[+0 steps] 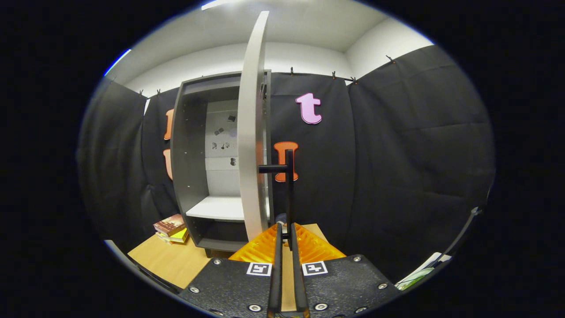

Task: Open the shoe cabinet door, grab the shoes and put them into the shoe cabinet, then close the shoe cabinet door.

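Here the claw (286, 234) is seen narrowed onto the black door handle (289, 185), a vertical bar held between its 2 fingers. The cabinet door (252, 132) is swung open edge-on, just left of the claw; the shoe cabinet (194, 154) lies beyond on the desk (167, 260).

The tongs (286, 234) are squeezing the thin black handle (289, 194) of the grey shoe cabinet door (252, 132), which is standing open edge-on, while books (171, 228) are lying on the desk (170, 260) beside the shoe cabinet (190, 145).
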Action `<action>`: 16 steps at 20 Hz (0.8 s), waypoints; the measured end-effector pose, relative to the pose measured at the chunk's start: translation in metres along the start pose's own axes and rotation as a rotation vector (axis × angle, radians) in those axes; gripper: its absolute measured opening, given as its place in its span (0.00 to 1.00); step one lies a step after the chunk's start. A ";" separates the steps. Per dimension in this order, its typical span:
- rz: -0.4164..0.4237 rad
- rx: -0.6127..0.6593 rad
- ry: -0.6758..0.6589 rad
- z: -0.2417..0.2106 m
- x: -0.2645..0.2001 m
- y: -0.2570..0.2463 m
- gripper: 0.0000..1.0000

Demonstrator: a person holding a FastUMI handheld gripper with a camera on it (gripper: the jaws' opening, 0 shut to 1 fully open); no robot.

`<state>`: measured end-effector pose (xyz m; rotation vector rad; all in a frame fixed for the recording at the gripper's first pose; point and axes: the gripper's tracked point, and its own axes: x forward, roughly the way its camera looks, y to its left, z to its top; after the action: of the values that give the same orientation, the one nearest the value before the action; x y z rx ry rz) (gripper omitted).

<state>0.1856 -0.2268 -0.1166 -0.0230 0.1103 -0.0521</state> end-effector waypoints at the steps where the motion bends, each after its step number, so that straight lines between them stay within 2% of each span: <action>1: -0.003 0.007 0.001 0.001 -0.001 0.002 0.10; 7: -0.081 -0.004 0.002 0.007 -0.027 0.017 0.08; 11: -0.106 -0.031 0.017 0.002 -0.046 0.053 0.08; 16: -0.090 -0.019 0.067 -0.020 -0.058 0.115 0.10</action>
<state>0.1316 -0.1098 -0.1333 -0.0453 0.1767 -0.1416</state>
